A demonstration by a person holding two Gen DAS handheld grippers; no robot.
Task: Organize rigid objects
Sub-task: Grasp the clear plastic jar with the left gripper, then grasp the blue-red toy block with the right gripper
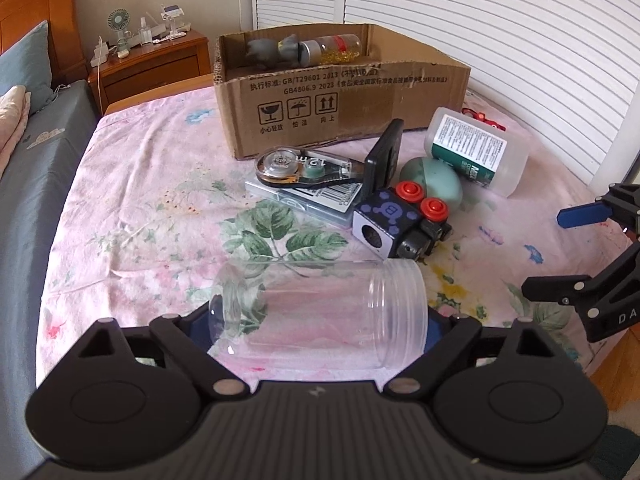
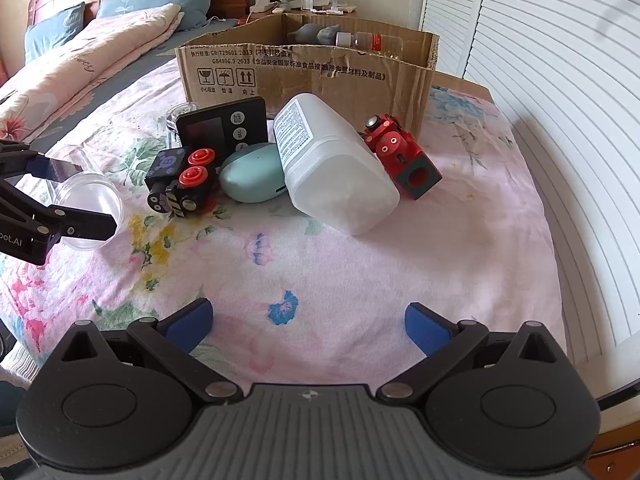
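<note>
Left tool (image 1: 320,320) straddling clear plastic jar (image 1: 320,312) lying sideways, grip unconfirmed; right tool (image 2: 308,324) wide open, empty, over bare floral bedspread (image 2: 360,264), cardboard box (image 2: 304,76) beyond.

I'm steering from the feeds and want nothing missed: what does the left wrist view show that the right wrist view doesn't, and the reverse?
Only the left wrist view: the correction tape dispenser on a flat clear case, and the clear jar lying lengthwise between the left gripper pads.

Only the right wrist view: the whole red block robot and the timer face.

Both: the cardboard box, white bottle, green egg-shaped case, black block robot, and the open right gripper.
</note>
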